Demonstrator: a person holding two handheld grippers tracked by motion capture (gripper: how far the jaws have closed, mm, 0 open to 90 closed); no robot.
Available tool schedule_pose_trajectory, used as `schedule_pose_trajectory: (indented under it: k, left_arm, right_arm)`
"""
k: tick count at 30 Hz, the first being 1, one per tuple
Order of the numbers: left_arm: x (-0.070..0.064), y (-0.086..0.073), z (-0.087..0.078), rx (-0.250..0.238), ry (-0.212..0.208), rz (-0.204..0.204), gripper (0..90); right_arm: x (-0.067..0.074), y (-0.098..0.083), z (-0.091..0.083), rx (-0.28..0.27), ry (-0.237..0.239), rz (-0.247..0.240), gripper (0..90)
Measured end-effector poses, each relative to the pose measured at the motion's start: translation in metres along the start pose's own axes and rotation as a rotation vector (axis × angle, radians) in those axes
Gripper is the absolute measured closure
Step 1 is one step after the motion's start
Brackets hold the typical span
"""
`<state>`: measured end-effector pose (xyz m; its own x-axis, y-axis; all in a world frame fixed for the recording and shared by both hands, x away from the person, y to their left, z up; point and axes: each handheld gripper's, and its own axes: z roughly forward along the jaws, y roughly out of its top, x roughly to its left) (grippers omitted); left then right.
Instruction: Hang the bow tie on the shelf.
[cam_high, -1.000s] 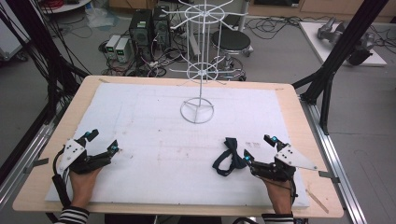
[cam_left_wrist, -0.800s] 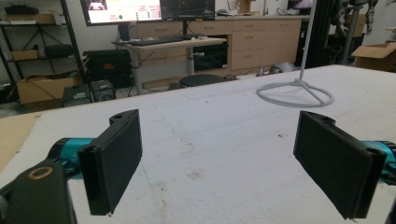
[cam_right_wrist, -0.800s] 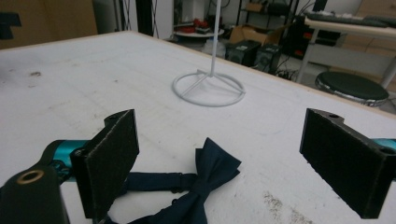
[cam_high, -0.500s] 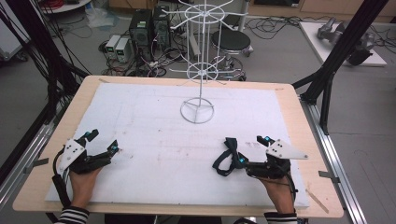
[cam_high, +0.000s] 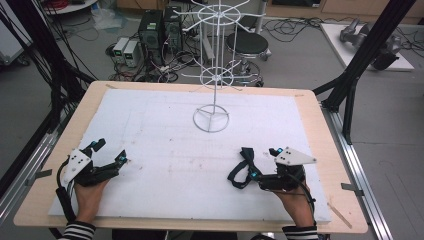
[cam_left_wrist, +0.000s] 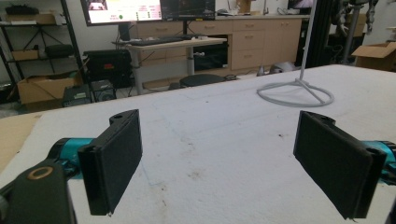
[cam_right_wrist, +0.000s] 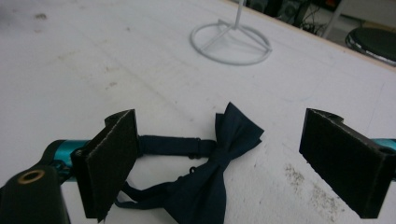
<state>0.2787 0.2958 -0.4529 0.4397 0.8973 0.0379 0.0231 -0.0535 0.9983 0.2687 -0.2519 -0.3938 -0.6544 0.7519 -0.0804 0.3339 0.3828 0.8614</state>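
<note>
Nearest the person, two hands w/ striped sleeves come in at the bottom of the high view, each holding a claw on the white foam sheet (cam_high: 165, 150) that covers the wooden tabletop (cam_high: 320, 125). The left claw (cam_high: 109, 152) sits near the sheet's left edge, jaws spread wide; in the left gripper view its claw (cam_left_wrist: 224, 158) has both black pads apart w/ bare, slightly stained foam between them. The right claw (cam_high: 260, 162) rests at the lower right, a grey three-cornered plate on top, jaws also spread wide and gripping nothing. In the right gripper view the right claw (cam_right_wrist: 233, 163) straddles a dark navy bow tie (cam_right_wrist: 210, 172): the tie lies flat on the foam between the pads, its strap running toward the left pad; whether strap and pad touch is unclear. In the high view the bow tie (cam_high: 241, 167) lies just left of the right claw's tips. Farther out, mid-sheet toward the far edge, stands a white wire rack (cam_high: 212, 75) on a ring base, well apart from both claws. Beyond the tabletop: floor w/ cables, black boxes and a round stool (cam_high: 247, 45).
</note>
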Motion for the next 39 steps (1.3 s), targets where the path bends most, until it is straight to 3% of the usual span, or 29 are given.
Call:
schedule_pose_trajectory:
  k: [10,12,13,22,30,39]
  left_arm:
    - [0.0,0.0,0.0,0.001,-0.001,0.007,15.8]
    - [-0.001,0.0,0.0,0.0,-0.001,0.005,15.8]
    - [-0.001,0.0,0.0,0.001,-0.001,0.007,15.9]
    - [-0.001,0.0,0.0,0.003,-0.001,0.012,15.9]
    - [-0.001,0.0,0.0,0.002,0.002,0.013,15.9]
    - [-0.001,0.0,0.0,0.003,0.002,0.013,15.9]
  right_arm:
    - [0.003,0.003,0.014,0.116,0.008,-0.001,11.0]
    - [0.004,0.003,0.016,0.145,0.005,0.003,12.8]
    - [0.003,0.003,0.019,0.186,0.002,0.002,16.7]
    - [0.002,0.002,0.027,0.239,-0.014,0.029,17.3]
    - [-0.003,0.004,0.032,0.291,-0.025,0.086,20.2]
    - [-0.007,0.003,0.037,0.342,0.001,0.156,27.5]
